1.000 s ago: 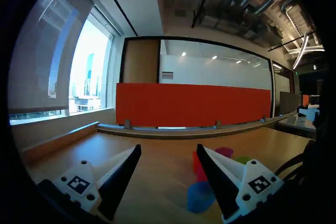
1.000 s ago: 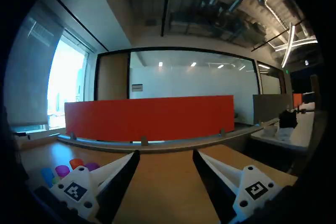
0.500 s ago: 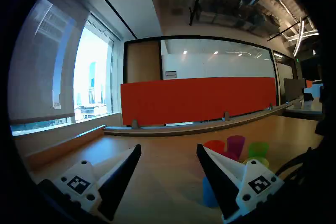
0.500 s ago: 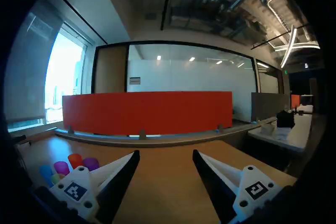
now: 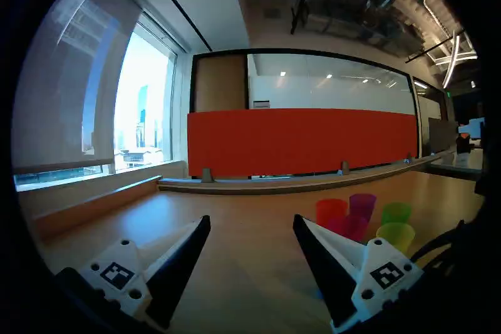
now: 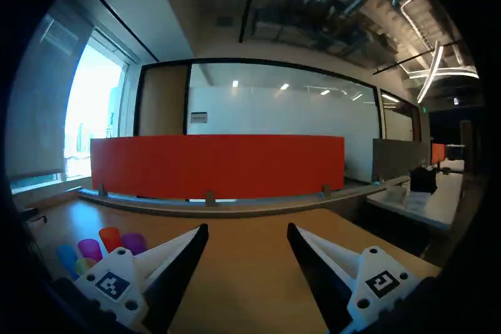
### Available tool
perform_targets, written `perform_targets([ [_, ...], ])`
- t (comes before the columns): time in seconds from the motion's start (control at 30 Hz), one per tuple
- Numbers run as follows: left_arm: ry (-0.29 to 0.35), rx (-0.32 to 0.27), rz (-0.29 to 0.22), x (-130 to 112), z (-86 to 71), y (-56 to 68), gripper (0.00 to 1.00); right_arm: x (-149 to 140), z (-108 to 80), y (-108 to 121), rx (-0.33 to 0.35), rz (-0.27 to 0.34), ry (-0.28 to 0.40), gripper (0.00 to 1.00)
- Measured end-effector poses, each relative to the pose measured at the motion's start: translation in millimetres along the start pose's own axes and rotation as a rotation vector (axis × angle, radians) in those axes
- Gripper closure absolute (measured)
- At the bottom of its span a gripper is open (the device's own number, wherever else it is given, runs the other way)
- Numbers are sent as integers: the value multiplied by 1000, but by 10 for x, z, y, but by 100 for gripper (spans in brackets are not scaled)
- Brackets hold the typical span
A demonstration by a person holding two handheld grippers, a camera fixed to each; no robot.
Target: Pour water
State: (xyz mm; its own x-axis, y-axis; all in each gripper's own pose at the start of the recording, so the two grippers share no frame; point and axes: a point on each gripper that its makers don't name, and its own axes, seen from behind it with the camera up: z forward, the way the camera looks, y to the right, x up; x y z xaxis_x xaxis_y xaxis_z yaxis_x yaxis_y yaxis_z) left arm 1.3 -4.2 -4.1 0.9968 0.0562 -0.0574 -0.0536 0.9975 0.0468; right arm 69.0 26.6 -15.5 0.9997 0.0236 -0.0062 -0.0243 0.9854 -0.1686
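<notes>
The left gripper (image 5: 251,218) is held low over the wooden table (image 5: 250,271). Its two fingers stand wide apart and there is nothing between them; the table top is seen in the gap.

A group of plastic cups (image 5: 351,226) stands on the table ahead of this gripper and to its right, just past the tip of its right finger (image 5: 325,259). The red cup (image 5: 330,208) is the nearest to the middle line of the gripper. The magenta cup (image 5: 362,202) is just beside it on the right, and the green cup (image 5: 396,211) is further to the right. Closer to the gripper are a pink cup (image 5: 352,229), partly hidden by the right finger, and a yellow-green cup (image 5: 395,234). All of them stand upright with the opening up. If there is something inside them, I cannot tell.

The right gripper (image 6: 247,229) is also low above the table (image 6: 250,284). Its fingers are wide apart too and they hold nothing. From this gripper the cups (image 6: 110,238) are well to the left, beyond the left finger, and some of them are partly hidden behind it.

Ahead of both grippers, at the far edge of the table, stands an orange partition (image 5: 300,140). A bright window (image 5: 141,127) is on the left of it.
</notes>
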Motion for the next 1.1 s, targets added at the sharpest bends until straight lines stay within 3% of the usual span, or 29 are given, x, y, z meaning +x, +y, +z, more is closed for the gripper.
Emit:
perform_targets([
  [0.47,-14,0,-17,-116,42,-7,2,32,-6,-18,-6,-11,-3,2],
  [1.1,-16,-2,-24,-94,40,-12,2,19,-35,57,-16,-2,-3,2],
])
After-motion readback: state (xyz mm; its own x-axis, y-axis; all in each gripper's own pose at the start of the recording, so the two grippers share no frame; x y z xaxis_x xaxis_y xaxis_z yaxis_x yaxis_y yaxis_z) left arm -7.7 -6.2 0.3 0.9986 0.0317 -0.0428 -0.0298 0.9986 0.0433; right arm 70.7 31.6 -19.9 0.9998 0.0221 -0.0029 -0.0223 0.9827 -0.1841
